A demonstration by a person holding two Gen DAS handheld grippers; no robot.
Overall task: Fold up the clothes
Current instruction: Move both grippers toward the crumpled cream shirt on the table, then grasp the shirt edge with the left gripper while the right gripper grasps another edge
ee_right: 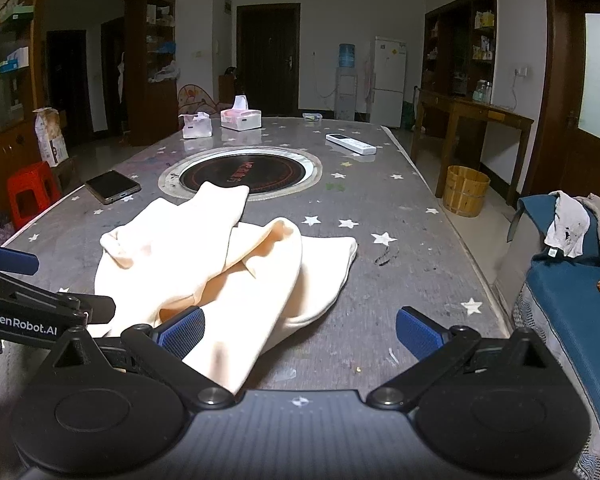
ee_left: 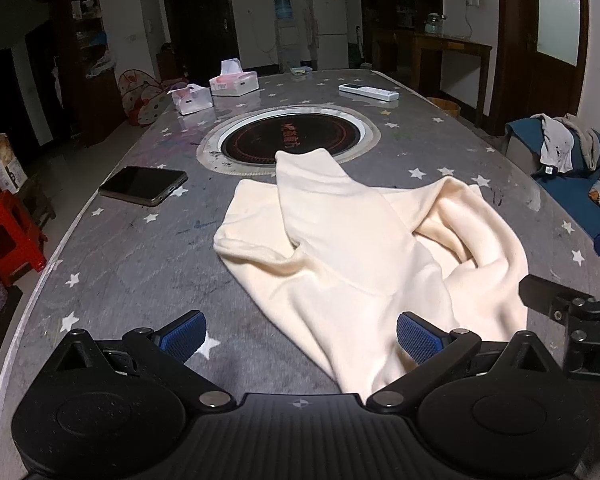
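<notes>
Left gripper (ee_left: 300,336) jaws wide, empty; cream garment (ee_left: 340,248) lies crumpled on the starred table (ee_left: 140,264), its near hem just by the right-side pad. Right gripper (ee_right: 300,334) also wide, empty, cloth by its left pad. Garment runs lengthwise away toward the cooktop (ee_left: 290,138), between both grippers, about equally near.

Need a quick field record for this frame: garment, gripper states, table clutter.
garment: cream garment, crumpled and partly folded over itself, lying on the table
left gripper: open, near garment's near edge, holding nothing
right gripper: open, garment edge lies by its left finger, not clamped
phone: flat, left of garment, apart from it
cooktop: round, set into table; a garment end overlaps its rim
remote: far right of table
tissue boxes: two, far left of table
fold status: not neat yet
</notes>
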